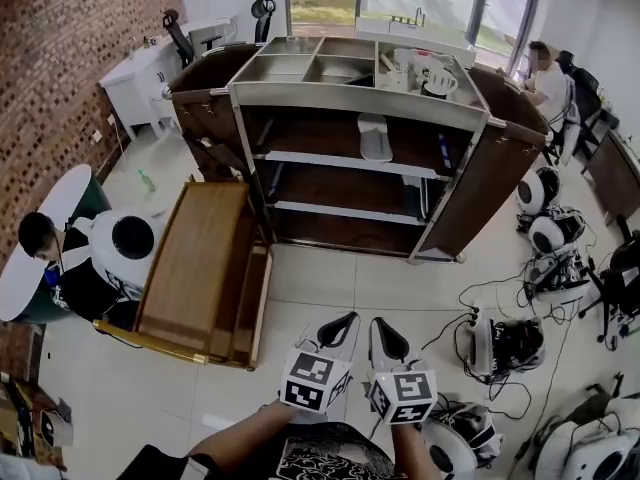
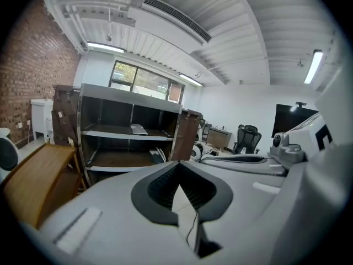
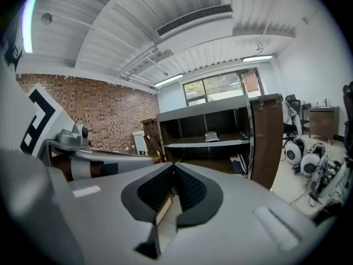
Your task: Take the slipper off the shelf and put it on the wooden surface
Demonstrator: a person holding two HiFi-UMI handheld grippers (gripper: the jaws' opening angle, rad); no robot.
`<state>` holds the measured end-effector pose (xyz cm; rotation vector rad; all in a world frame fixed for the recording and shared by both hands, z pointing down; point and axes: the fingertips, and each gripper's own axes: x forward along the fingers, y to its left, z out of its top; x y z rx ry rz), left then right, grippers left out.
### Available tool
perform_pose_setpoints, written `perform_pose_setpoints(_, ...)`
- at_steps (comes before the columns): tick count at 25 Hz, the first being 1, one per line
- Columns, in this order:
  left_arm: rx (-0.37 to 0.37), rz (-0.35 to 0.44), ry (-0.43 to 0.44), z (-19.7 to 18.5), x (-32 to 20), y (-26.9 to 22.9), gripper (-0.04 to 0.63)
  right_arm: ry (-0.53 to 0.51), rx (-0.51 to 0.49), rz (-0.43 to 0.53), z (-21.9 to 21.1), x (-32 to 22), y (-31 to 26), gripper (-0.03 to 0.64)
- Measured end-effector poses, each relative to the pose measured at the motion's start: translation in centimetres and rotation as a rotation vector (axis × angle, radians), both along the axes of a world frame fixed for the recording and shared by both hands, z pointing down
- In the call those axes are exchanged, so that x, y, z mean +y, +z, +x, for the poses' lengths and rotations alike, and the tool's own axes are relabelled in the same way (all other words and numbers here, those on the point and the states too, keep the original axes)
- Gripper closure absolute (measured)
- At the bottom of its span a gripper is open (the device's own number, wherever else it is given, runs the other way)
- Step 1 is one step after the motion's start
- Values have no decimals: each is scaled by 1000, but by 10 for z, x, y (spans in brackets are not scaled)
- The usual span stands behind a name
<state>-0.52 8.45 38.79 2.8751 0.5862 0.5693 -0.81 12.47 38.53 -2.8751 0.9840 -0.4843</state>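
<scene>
Your left gripper (image 1: 347,320) and right gripper (image 1: 380,324) are held side by side, close in front of you. Both pairs of jaws are closed tip to tip, with nothing between them. Tiled floor (image 1: 340,278) lies ahead. The pale slipper (image 1: 375,136) lies on the upper shelf (image 1: 300,158) of the open cabinet (image 1: 360,94), well apart from both grippers. The wooden bench (image 1: 195,258) stands just left of the cabinet.

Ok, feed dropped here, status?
Left gripper and right gripper shut, empty. Slipper on shelf, untouched. Bare floor between, nothing in the way.
</scene>
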Motion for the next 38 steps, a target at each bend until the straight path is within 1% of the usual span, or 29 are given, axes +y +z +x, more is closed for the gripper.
perform_pose_setpoints(4, 27, -16, -5, 34, -24, -6, 590, 4, 16, -20, 31, -25, -7, 615)
perform_pose_setpoints(10, 48, -12, -16, 70, -48, -9, 590, 8, 12, -43, 62, -53, -8, 615)
perform_pose_setpoints(17, 63, -18, -28, 89, -58, -11, 589, -5, 31, -61, 83, -73, -13, 615)
perform_pose_setpoints(21, 73, -13, -41, 104, -65, -11, 589, -7, 41, -57, 102, -77, -12, 615)
perform_pose_setpoints(25, 83, -5, -46, 127, -68, -11, 589, -6, 47, -44, 126, -79, -10, 615)
perform_pose_setpoints(30, 98, 8, -56, 171, -74, -12, 589, -22, 54, -18, 171, -88, -8, 612)
perform_pose_setpoints(38, 102, 12, -107, 262, -87, -11, 589, -67, 63, -12, 265, -98, -9, 609)
